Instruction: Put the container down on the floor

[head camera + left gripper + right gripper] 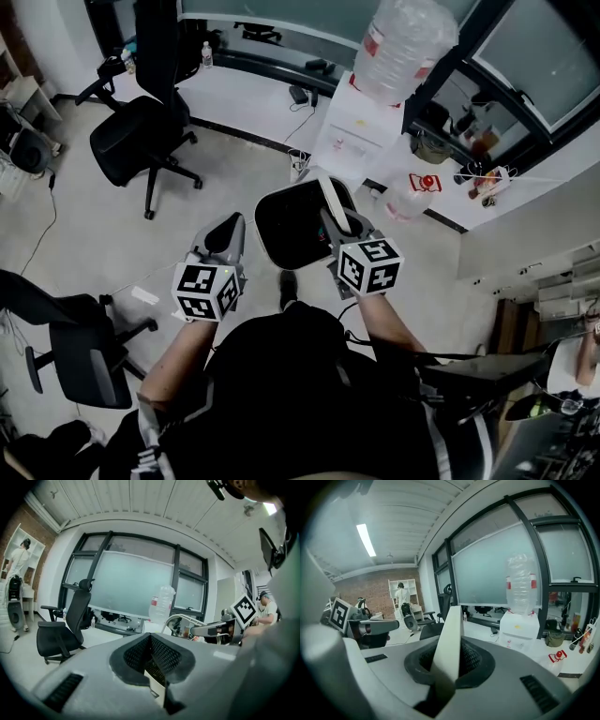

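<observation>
Two grippers in view, both at waist height in front of the person. Left gripper (151, 656): mesh pads meet at the tip, jaws together, nothing between them; in the head view it sits just left of the container, not touching it. Right gripper (449, 660): jaws nearly closed, clamped on the white rim (449, 630) of the container, which stands up between the pads. Container (291, 230): dark bin, open mouth upward, hanging off the right gripper (333, 223) by that rim, held over the pale floor (112, 244) and not resting on it. Beyond: water dispenser (356, 131) with clear bottle on top, black office chair (141, 141) to its left
</observation>
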Motion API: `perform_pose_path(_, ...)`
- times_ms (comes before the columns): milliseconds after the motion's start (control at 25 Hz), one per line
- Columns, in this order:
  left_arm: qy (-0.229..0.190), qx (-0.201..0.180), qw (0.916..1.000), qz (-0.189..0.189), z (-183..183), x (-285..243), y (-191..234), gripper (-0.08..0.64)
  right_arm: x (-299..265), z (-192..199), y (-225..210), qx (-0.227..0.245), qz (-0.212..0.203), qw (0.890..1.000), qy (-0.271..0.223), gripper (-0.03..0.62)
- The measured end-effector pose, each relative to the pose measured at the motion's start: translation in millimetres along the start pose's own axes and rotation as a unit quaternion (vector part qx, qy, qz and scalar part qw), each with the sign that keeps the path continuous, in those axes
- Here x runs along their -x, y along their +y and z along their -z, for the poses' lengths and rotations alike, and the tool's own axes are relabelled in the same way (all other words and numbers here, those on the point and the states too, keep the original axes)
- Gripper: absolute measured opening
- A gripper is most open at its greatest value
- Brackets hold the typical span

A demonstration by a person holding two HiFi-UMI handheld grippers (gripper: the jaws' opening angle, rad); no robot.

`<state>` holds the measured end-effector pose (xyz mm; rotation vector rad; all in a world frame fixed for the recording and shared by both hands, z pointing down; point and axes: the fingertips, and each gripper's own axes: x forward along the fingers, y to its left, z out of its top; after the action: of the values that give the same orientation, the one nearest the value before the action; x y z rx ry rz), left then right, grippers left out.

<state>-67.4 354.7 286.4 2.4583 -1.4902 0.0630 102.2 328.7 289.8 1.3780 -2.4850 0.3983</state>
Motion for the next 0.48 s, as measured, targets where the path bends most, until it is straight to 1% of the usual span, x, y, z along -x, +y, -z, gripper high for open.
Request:
perform_pose_path(160, 0.007, 0.005, 0.9999, -0.012, -10, -41, 14, 0.006, -31, -14, -21, 0.009, -0.015, 1.000, 0.001, 0.035)
perform_pose_path(280, 0.013, 0.004, 0.9998, -0.012, -16, -70, 16, 0.006, -50, -21, -37, 0.015, -0.025, 1.000, 0.006, 0.035)
perform_pose_path(480, 0.022, 0.003, 0.9995, -0.022, -25, -110, 26, 0.006, -78, -32, -65, 0.010, -0.039, 0.999, 0.008, 0.035)
